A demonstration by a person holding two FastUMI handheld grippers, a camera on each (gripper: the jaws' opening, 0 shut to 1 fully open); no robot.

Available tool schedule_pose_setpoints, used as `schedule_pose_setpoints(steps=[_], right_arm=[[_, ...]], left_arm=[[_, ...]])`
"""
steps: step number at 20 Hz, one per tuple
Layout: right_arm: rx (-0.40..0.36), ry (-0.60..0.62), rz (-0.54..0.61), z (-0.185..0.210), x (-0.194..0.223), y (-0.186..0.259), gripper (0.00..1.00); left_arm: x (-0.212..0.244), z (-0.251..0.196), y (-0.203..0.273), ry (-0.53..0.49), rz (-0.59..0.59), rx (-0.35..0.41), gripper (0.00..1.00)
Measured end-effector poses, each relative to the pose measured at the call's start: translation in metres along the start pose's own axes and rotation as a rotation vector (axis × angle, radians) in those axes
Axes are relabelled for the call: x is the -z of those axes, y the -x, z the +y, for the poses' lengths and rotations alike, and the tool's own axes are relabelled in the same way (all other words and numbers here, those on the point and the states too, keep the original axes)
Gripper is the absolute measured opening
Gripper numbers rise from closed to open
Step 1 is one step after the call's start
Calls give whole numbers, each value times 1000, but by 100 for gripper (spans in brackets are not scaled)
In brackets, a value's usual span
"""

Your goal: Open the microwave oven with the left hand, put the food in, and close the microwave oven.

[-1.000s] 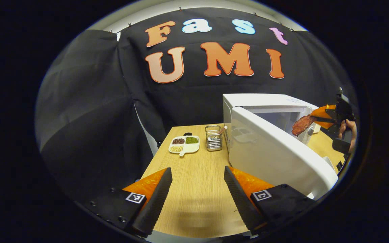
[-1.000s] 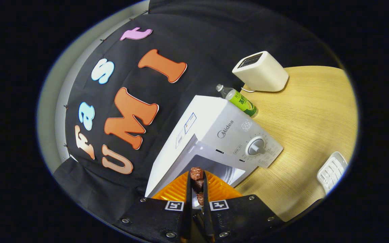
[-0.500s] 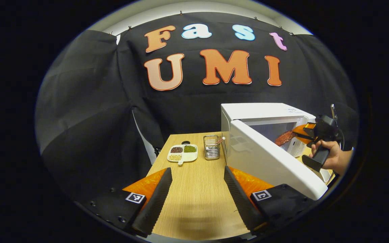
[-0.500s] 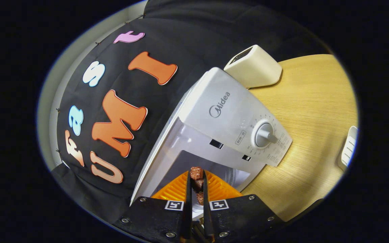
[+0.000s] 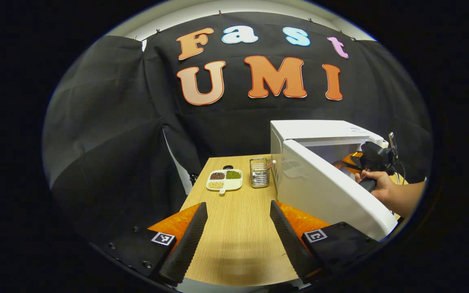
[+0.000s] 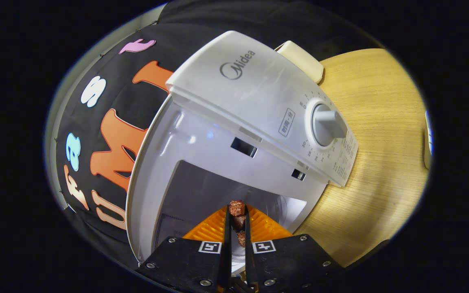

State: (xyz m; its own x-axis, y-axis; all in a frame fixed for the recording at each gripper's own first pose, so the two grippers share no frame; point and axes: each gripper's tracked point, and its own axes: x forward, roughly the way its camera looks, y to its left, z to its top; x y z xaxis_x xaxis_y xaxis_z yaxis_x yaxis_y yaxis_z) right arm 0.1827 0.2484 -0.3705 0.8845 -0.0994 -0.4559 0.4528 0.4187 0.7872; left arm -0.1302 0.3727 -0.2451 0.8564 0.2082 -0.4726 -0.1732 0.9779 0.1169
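Two of the three steps remain unfinished: the microwave oven [image 6: 259,101] stands with its door [image 5: 324,191] swung wide, and the food [image 6: 236,208], a brownish piece of meat, is pinched between the right gripper [image 6: 236,217] fingers at the mouth of the cavity. In the left gripper view, a hand [image 5: 375,188] carries that gripper in past the door's edge. The left gripper [image 5: 234,232] hangs spread and empty over the table [image 5: 234,203], just beside the door. Next, I judge, the meat must go deeper, be let go, and the gripper drawn clear before the left pushes the door to.
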Motion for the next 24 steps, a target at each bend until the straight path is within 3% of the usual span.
schedule_pose_setpoints(steps=[6,8,11,13,14,17,20,24], right_arm=[[42,-29,0,9,34,-24,12],[86,13,12,6,45,-32,20],[140,161,57,2,58,-33,29],[181,309,84,-7,60,-34,41],[181,382,98,-6,58,-30,52],[188,571,154,-9,55,-27,66],[142,670,185,-13,48,-24,81],[79,829,206,-5,12,-17,86]], left_arm=[[5,7,2,-36,24,-20,99],[7,7,3,-33,30,-23,99],[10,5,1,-20,35,-19,99],[11,-1,-1,-15,39,-3,99],[14,-4,-4,-15,46,7,99],[14,-13,-10,-14,50,27,99],[17,-26,-13,8,43,30,99],[32,-46,-16,4,76,48,99]])
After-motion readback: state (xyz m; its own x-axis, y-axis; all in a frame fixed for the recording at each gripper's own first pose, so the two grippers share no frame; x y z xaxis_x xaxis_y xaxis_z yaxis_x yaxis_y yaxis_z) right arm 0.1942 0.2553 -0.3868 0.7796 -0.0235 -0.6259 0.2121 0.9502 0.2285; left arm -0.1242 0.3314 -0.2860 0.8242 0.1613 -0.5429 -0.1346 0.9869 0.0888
